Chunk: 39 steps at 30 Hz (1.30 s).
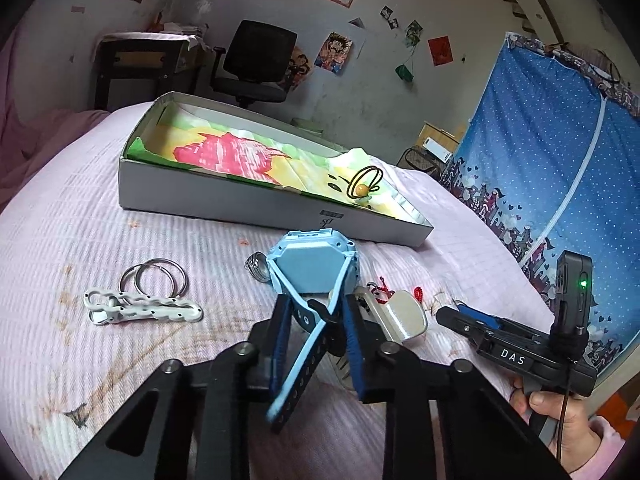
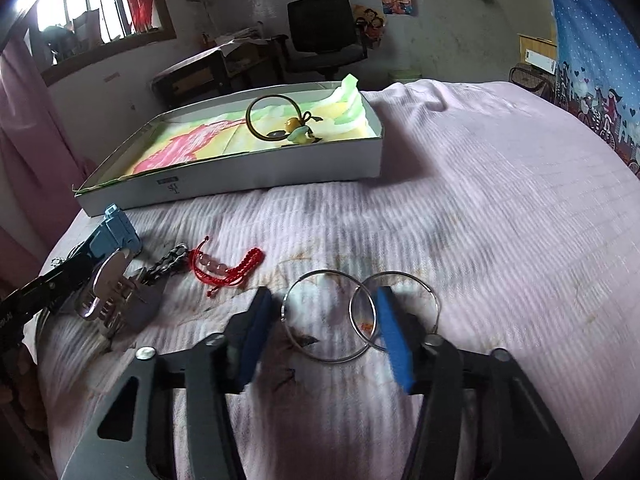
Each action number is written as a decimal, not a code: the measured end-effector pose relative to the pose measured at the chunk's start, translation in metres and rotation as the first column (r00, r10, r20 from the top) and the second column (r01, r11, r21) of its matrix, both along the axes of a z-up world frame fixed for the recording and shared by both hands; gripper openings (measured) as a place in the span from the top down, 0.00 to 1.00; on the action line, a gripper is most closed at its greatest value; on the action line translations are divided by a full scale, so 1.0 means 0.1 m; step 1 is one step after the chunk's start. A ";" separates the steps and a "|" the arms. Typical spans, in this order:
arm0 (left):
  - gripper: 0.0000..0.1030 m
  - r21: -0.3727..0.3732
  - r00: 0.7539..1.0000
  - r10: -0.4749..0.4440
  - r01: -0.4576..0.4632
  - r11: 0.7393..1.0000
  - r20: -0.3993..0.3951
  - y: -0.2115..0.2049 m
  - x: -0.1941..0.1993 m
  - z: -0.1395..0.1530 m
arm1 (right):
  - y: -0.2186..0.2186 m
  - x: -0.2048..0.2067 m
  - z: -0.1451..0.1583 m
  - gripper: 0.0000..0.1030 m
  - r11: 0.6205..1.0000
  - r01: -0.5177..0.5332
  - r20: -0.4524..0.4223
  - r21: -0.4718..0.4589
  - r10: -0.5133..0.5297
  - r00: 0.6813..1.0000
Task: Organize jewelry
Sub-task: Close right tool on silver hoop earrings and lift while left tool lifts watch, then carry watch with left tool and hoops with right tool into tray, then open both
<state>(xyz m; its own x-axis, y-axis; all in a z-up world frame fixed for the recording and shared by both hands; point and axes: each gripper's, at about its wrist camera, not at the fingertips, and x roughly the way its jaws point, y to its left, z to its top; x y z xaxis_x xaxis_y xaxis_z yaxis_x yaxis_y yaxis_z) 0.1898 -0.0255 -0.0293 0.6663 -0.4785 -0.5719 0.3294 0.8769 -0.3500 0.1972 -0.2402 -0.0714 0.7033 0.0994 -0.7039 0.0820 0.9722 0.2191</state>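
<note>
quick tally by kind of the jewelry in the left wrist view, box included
hoops: 2
watch: 1
ring: 1
white chain: 1
red bracelet: 1
silver cuff: 1
hair tie: 1
total: 8

Left gripper (image 1: 318, 320) pointing downward over the bed, blue pads pinched on a light-blue watch strap (image 1: 308, 344). Right gripper (image 2: 320, 320) also angled down, jaws partly apart, pads not pressing anything. Hand (image 1: 560, 420) in a pink sleeve wrapped around the right gripper's handle.
</note>
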 end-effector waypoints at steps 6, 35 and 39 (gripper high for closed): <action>0.84 0.002 1.000 -0.003 0.003 1.000 0.026 -0.01 -0.07 0.02 | -0.05 -0.03 -0.02 0.63 0.999 0.005 0.000 0.046 -0.005 1.000; 0.87 -0.019 0.956 0.126 -0.126 0.992 0.264 0.08 -0.33 0.64 | 0.24 -0.08 0.52 0.63 0.992 -0.117 0.284 -0.039 0.123 0.951; 0.87 -0.022 0.953 0.141 -0.140 0.990 0.270 0.09 -0.10 0.81 | 0.29 0.10 0.70 0.63 0.991 -0.128 0.340 -0.036 0.133 0.931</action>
<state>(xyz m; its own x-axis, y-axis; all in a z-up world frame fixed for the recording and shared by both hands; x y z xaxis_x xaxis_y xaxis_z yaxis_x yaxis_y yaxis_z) 0.1798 -0.0163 0.0513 0.8563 -0.3702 -0.3602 0.2857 0.9204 -0.2668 0.2068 -0.2115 -0.0014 0.8825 0.1987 -0.4263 -0.1231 0.9723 0.1985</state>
